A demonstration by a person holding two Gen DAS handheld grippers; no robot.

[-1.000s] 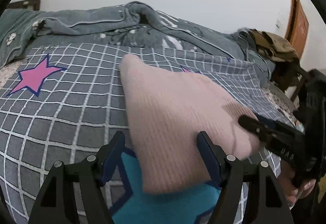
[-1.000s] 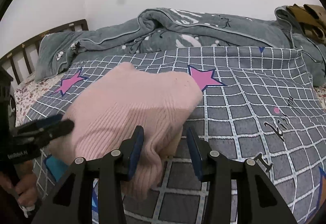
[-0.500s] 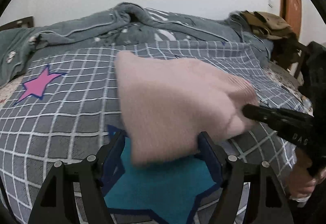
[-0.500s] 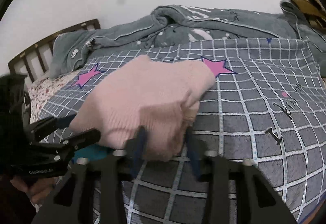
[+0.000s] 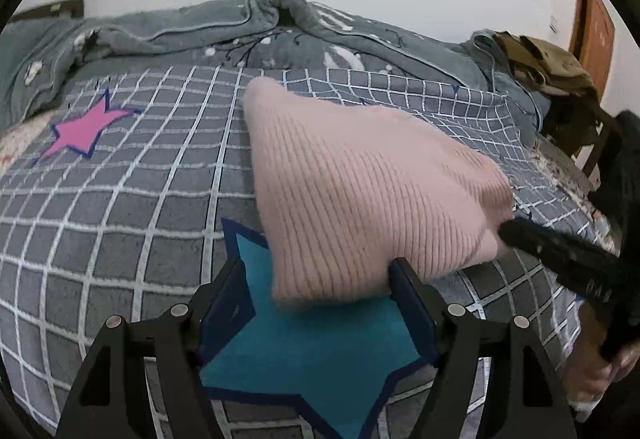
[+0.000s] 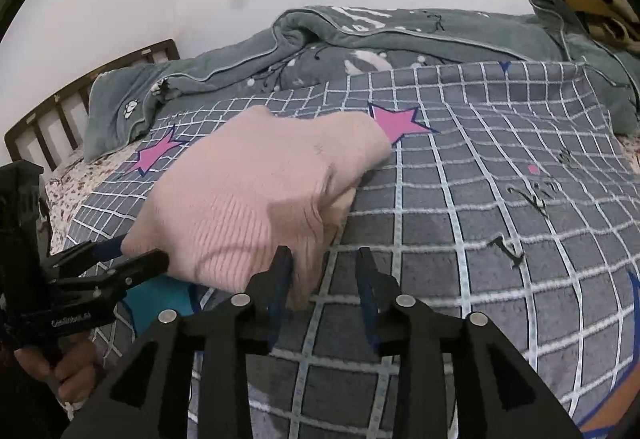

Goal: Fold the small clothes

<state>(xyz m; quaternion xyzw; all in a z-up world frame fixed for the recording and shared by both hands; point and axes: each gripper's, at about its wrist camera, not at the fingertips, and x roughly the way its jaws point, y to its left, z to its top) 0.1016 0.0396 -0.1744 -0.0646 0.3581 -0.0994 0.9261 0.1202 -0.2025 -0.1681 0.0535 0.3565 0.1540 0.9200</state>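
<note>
Here the left gripper [image 5: 316, 285] is standing with its jaws wide apart, the pink knit sweater's [image 5: 360, 191] near edge lying between them, ungripped. The right gripper [image 6: 325, 271] is also gaping, its left finger [image 6: 280, 271] touching the sweater's hem. The sweater is resting on the grey checked bedspread [image 6: 480, 199], beside a crumpled grey blanket [image 6: 400, 35].

You can read little here. On the side of the left tongs [image 6: 100, 267], seen from the right wrist camera, a small white brand line is printed on the black body just behind the fingers; it is too blurred to spell out. On the right tongs [image 5: 560, 251], seen from the left wrist camera, pale letters look like "DAG", though they are unclear. To the right of the pink sweater [image 6: 256, 195], the checked blanket [image 6: 500, 239] carries black script, not legible.
</note>
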